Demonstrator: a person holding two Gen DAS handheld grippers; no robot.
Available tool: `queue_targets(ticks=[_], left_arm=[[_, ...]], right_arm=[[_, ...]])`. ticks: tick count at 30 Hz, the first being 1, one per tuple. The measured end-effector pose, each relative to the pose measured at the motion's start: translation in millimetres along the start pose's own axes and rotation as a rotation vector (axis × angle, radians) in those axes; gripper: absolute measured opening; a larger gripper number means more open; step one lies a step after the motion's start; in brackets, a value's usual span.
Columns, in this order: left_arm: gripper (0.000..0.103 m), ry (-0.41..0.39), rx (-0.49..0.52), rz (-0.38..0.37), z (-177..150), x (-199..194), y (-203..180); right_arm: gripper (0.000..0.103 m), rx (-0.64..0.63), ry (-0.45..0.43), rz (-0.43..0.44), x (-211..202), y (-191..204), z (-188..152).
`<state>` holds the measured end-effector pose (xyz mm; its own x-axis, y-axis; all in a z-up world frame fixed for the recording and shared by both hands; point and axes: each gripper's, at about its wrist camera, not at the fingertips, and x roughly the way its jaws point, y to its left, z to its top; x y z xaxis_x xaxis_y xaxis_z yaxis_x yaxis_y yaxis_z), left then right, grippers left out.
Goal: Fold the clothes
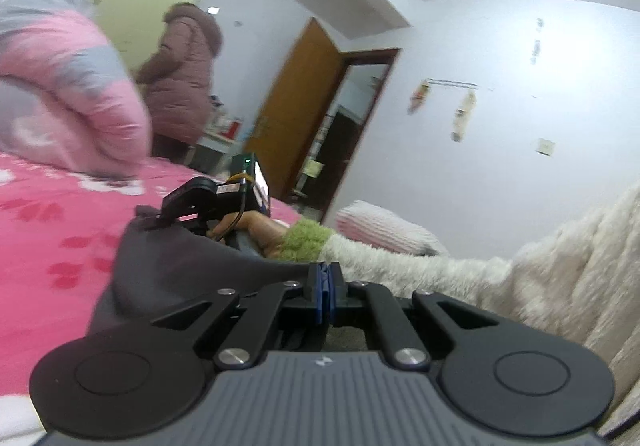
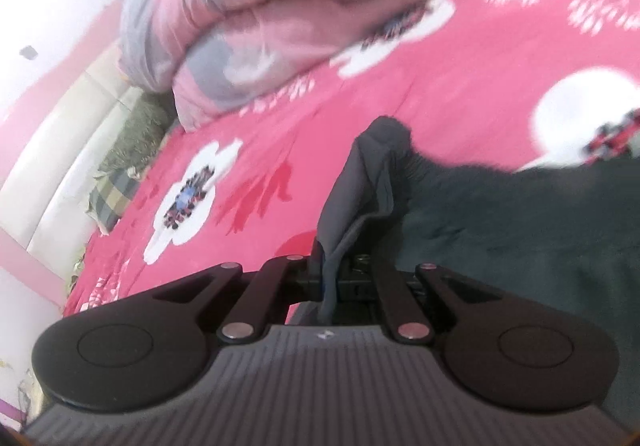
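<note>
Left wrist view showed the left tongs (image 1: 325,278) clenched, with the blue pads pressed together. A dark grey garment (image 1: 180,266) lay just in front of them, on the left side of the picture, but whether any cloth was caught between the pads I could not tell. The garment rested on a bed with a pink flowered sheet (image 1: 48,230). Farther along the garment the right tongs (image 1: 154,215) were visible, held by a hand (image 1: 256,232) coming out of a fluffy white sleeve (image 1: 440,274) with a green cuff (image 1: 308,244); they touched the edge of the cloth there. Behind, a rolled pink and grey quilt (image 1: 68,94) lay on the bed, a person in a brown padded coat (image 1: 184,74) stood near a wooden door (image 1: 296,106), and the wall was white.

Right wrist view, which was blurred, showed the right tongs (image 2: 329,278) clenched on a fold of the dark grey garment (image 2: 360,186). The cloth passed between the fingers and rose in a ridge ahead of them. The rest of the garment spread to the right over the sheet (image 2: 280,150). The quilt (image 2: 288,6) lay beyond, well apart from the garment.
</note>
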<state>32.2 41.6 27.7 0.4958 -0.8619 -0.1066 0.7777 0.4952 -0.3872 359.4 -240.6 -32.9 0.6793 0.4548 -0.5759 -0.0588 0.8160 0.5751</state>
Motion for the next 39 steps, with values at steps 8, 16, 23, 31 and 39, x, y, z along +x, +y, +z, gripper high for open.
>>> queue_targets(ticks=[8,16,23,31,39], left_arm=[[0.003,0.127,0.048,-0.123,-13,77,-50],[0.003,0.234,0.111,-0.187,-27,142,-86],[0.003,0.318,0.119,-0.17,-42,174,-91],[0.004,0.295,0.048,-0.133,3,164,-67],[0.004,0.395,-0.029,-0.226,27,214,-74]], right_arm=[[0.001,0.017,-0.08,0.01,-73,-78,-6],[0.001,0.077,-0.152,0.061,-124,-152,-15],[0.002,0.071,-0.175,0.011,-140,-190,-18],[0.032,0.099,-0.267,-0.062,-223,-196,-50],[0.047,0.042,-0.501,0.002,-418,-148,-184]])
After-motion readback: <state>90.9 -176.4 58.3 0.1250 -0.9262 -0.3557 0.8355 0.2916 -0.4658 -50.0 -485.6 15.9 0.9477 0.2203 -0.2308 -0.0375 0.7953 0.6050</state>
